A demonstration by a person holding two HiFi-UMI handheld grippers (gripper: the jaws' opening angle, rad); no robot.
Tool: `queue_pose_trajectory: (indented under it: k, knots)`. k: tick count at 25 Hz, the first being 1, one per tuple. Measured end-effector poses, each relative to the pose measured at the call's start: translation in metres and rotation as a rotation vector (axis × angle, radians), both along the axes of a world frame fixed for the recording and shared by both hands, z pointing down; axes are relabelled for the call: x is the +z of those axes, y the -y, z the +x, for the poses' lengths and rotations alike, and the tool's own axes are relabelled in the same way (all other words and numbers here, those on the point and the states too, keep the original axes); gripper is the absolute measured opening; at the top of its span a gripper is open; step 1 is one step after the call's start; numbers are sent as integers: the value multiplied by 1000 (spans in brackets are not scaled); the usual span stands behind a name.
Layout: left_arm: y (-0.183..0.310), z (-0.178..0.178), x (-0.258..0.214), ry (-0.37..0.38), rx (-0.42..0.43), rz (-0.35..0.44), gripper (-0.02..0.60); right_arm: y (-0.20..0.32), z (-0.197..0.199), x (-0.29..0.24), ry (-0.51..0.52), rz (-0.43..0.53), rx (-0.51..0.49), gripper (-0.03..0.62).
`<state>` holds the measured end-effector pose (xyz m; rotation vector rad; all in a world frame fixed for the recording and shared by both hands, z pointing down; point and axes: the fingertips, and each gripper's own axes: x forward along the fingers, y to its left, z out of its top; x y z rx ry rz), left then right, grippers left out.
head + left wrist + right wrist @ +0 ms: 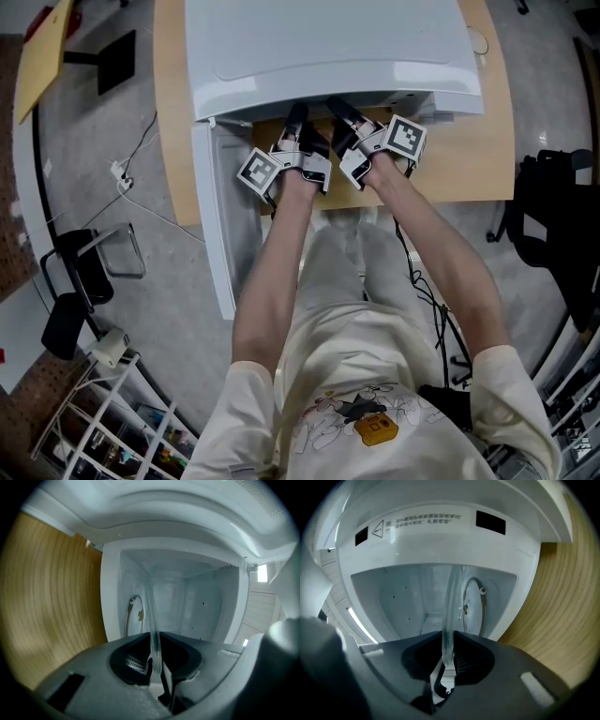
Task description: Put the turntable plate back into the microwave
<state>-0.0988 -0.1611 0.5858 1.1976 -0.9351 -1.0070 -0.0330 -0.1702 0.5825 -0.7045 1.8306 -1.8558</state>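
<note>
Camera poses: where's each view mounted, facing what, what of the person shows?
Head view: on the person's head, steeply down at the open microwave on the table; torso, forearms, left gripper, right gripper show.
Left gripper view: on the left gripper, along its jaws into the cavity; jaws clamp the turntable plate edge-on.
Right gripper view: same from the right gripper; jaws on the plate's rim.
Shared: both gripper views see plate and cavity.
</note>
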Motion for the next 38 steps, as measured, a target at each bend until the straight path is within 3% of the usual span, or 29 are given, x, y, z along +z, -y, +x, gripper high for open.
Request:
queue_pose_trajectory:
  k: [9, 12, 17, 21, 27, 33, 38]
  knots:
    - [18, -7, 12, 82, 38, -64, 37, 12, -1, 9, 12, -92, 72, 52]
    - [23, -7, 15, 98, 56, -84, 32, 4, -4, 11, -6, -110, 56, 70]
    - [21, -3, 18, 82, 87, -92, 38, 3, -2, 16, -31, -138, 46, 44]
    - [11, 5, 16, 84, 104, -88, 84, 5, 4, 20, -58, -143, 62, 42]
    - [-8, 9, 22, 91, 84, -110, 32, 7, 9, 25, -96, -136, 67, 41]
    - [-2, 9, 26, 90, 93, -114, 26, 11, 11, 23, -62, -144, 103, 65]
    - [-3, 3, 36, 77, 79, -136, 23, -1, 9, 28, -111, -148, 53, 57]
